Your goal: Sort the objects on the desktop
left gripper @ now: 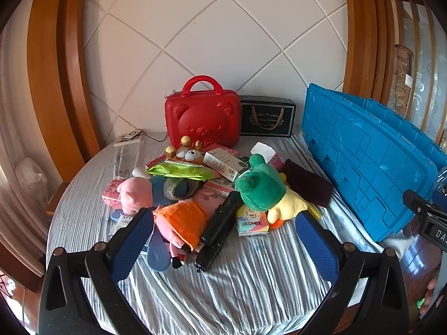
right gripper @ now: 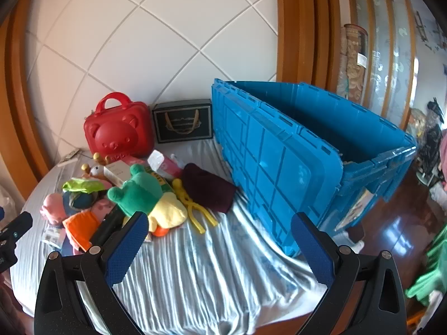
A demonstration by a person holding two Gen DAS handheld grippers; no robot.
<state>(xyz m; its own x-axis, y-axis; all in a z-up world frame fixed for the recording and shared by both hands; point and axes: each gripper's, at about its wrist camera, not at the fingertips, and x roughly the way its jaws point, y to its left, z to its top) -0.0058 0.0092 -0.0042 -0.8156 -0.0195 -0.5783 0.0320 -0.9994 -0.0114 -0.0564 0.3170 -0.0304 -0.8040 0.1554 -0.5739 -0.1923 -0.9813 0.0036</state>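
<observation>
Over the striped tablecloth (left gripper: 251, 284), near the table's front edge, the left gripper (left gripper: 223, 240) hangs with jaws spread wide, nothing between the pads. The right gripper (right gripper: 220, 240) is likewise spread and empty, closer to the blue crate (right gripper: 279, 167).

Landmark: blue crate, open-topped, long axis running from the near edge back toward the tiled wall.

- Toy pile sits left of the crate, apart from it.
- Black folded umbrella (left gripper: 220, 229): long axis diagonal, one end pointing at the left gripper, the other under the green frog plush (left gripper: 259, 184).
- Yellow tongs (right gripper: 195, 209): handles toward the camera, lying between frog and crate.
- Dark maroon cloth (right gripper: 209, 189): just beside the crate wall.
- Red bear case (left gripper: 202, 114) upright, black box (left gripper: 266, 115) beside it, both behind the pile.
</observation>
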